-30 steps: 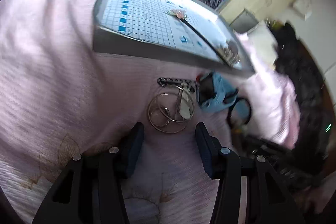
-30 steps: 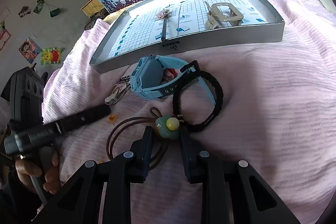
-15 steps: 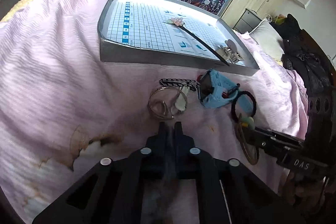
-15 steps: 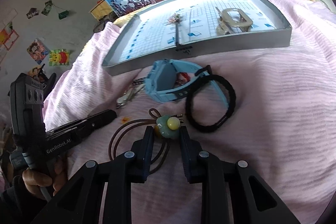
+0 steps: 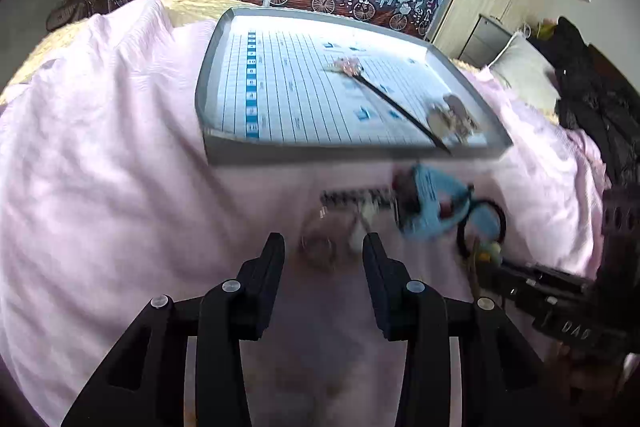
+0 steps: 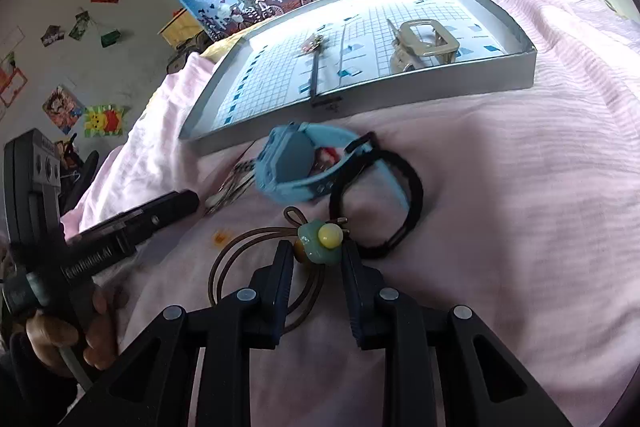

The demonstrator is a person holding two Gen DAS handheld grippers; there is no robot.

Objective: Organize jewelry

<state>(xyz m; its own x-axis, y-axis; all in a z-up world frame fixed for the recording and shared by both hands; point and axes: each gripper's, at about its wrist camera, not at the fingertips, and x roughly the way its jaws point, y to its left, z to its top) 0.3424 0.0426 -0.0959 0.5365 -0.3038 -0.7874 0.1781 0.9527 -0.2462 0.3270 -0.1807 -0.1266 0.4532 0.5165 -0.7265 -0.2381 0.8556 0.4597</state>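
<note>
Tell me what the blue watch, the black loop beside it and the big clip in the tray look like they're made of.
Watch: looks like matte moulded plastic or silicone, going by its even colour and soft edges. Black loop: probably braided cord or elastic, dull, with a ridged surface. Clip: looks like plastic with a pale glossy finish; metal can't be ruled out. Tray: flat grey walls, possibly card or thin metal.

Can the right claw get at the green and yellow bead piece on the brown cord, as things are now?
Probably yes. The right claw is open, and the bead piece lies on the pink blanket right at its fingertips, uncovered. The black hair band lies close beside it but does not block the way.
</note>
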